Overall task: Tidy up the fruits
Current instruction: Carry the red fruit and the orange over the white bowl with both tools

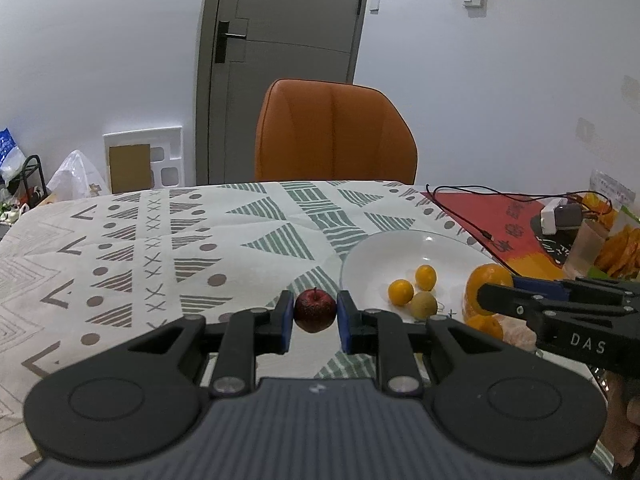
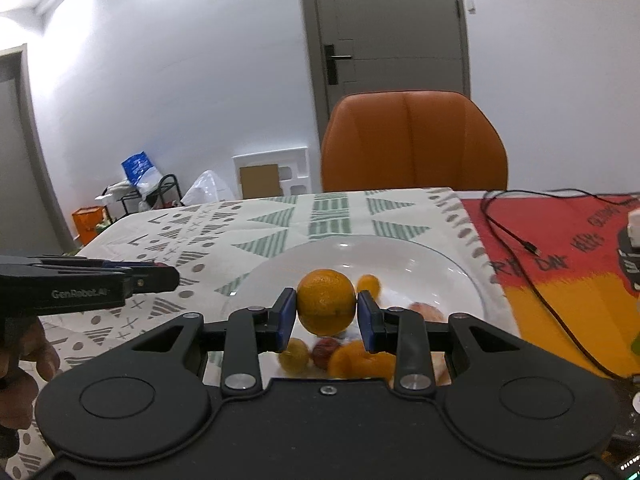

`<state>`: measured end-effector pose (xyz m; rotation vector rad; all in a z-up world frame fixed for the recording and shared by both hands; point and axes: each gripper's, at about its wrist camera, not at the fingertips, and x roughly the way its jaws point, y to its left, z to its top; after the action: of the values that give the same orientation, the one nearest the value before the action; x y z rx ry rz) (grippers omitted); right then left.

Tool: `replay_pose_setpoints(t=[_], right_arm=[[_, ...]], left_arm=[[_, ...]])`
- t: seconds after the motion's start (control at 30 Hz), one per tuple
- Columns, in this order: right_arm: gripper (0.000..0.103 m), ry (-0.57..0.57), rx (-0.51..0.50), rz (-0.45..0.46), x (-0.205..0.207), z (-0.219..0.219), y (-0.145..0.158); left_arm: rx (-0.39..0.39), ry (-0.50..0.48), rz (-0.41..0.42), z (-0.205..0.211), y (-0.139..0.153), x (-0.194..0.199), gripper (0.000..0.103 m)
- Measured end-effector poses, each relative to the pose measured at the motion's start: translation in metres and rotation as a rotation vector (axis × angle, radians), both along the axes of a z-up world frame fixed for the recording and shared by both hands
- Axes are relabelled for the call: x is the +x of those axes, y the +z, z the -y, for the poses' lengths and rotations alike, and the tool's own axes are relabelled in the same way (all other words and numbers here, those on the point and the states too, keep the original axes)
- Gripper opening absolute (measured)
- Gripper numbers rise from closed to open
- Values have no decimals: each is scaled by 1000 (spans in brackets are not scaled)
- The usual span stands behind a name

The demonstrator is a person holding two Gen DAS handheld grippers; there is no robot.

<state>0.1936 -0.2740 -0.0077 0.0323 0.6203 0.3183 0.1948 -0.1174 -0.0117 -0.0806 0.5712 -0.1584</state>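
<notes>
Fingers: left gripper [image 1: 314,314] pinches a small red apple [image 1: 315,311] just left of the white plate [image 1: 372,256]; right gripper [image 2: 326,312] pinches an orange [image 2: 326,307] over it. Risk: both fruits are round, so an off-centre squeeze could pop them out, scattering the small fruit [image 1: 401,291] on release.

apple [image 1: 315,311]: small, dark red, stem up, held off the plate's left rim
orange [image 2: 326,302]: large, held above plate [image 2: 440,264]
plate: white, holding small yellow fruits [image 1: 401,291]
</notes>
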Motion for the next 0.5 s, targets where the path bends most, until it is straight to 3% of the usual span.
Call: replay_pose_setpoints(t=[0.4, 0.5], right_arm=[[31, -32, 30, 0, 5, 19, -9], [37, -22, 25, 6, 8, 16, -12]], left_arm=[[33, -24, -6, 24, -3, 5, 21], [31, -23, -8, 26, -3, 7, 21]])
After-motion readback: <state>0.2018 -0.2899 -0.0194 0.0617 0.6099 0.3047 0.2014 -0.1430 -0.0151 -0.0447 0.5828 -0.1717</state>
